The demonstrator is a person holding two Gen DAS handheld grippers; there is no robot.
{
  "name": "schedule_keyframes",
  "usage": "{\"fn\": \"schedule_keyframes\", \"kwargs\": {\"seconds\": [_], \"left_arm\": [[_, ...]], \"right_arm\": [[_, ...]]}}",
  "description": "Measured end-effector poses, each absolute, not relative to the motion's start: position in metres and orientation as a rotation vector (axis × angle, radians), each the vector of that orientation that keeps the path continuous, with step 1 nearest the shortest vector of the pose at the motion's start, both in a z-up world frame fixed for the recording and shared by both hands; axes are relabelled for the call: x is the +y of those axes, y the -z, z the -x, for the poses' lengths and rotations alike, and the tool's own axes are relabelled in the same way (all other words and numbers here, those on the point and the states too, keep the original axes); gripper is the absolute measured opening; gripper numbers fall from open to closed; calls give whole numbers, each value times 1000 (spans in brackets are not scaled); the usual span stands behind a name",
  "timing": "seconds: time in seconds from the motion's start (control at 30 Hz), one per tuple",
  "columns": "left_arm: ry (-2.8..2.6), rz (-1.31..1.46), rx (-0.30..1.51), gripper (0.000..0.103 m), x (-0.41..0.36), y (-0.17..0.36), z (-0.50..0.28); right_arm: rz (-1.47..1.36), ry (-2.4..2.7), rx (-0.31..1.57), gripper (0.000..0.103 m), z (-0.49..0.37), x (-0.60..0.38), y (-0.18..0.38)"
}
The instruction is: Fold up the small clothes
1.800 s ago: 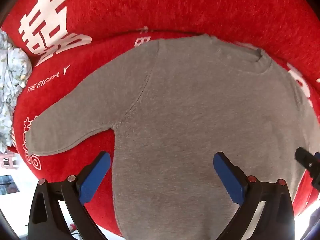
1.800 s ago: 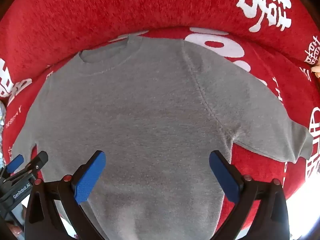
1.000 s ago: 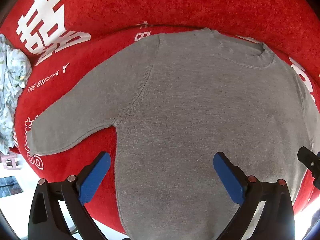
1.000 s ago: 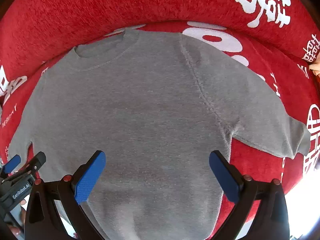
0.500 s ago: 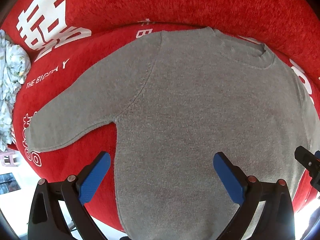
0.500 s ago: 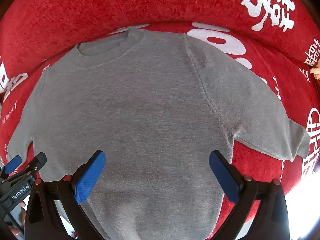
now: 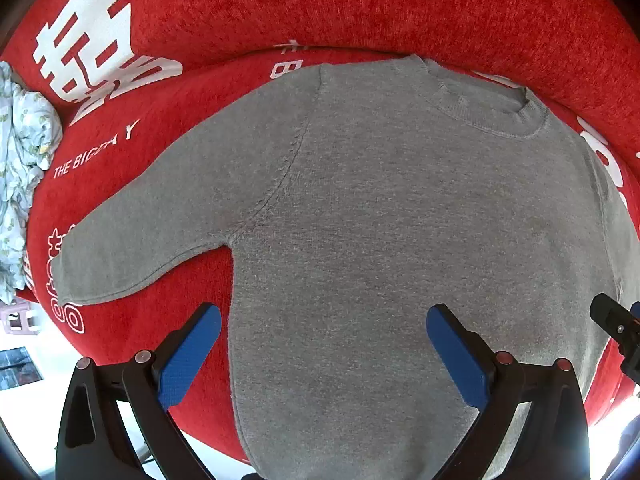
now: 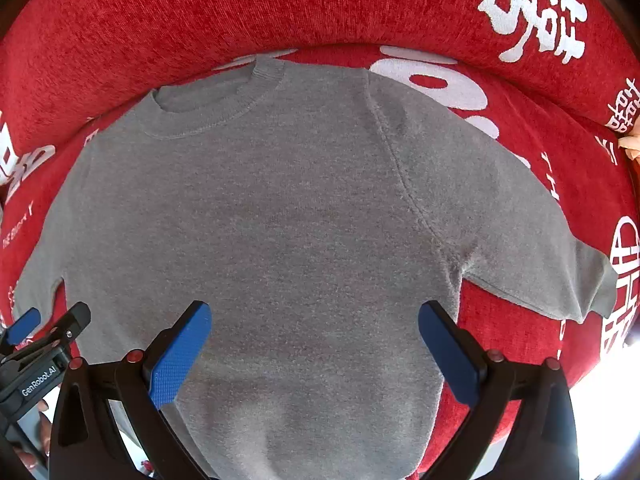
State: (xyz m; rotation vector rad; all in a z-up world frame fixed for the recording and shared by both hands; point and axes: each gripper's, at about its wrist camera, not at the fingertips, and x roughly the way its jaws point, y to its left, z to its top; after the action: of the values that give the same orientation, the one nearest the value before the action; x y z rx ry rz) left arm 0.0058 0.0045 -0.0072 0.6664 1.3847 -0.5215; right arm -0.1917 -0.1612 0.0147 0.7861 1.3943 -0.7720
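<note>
A small grey sweater [image 7: 380,220] lies flat, neck away from me, on a red sofa seat [image 7: 120,168]. Its sleeves spread out to both sides: one sleeve [image 7: 152,232] in the left wrist view, the other sleeve [image 8: 532,240] in the right wrist view. The sweater also fills the right wrist view [image 8: 280,220]. My left gripper [image 7: 324,354] is open and empty above the sweater's lower left part. My right gripper [image 8: 314,350] is open and empty above its lower right part. Each gripper shows at the edge of the other's view.
The red sofa backrest [image 8: 280,8] with white printed characters rises behind the sweater. A crumpled pale patterned cloth [image 7: 20,168] lies at the far left of the seat. The seat's front edge runs below the sweater's hem, with bright floor [image 7: 24,400] beyond.
Both views have shifted only slightly over the sweater. Both grippers have stayed open and the sweater has not moved.
</note>
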Motion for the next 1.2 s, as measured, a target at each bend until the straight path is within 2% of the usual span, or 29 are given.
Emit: {"fn": "schedule_keyframes", "kwargs": {"seconds": [1.2], "left_arm": [[514,-668,1389,103,3,8,-5]], "right_arm": [[-771,769,1401,103,190,-159,-15]]}}
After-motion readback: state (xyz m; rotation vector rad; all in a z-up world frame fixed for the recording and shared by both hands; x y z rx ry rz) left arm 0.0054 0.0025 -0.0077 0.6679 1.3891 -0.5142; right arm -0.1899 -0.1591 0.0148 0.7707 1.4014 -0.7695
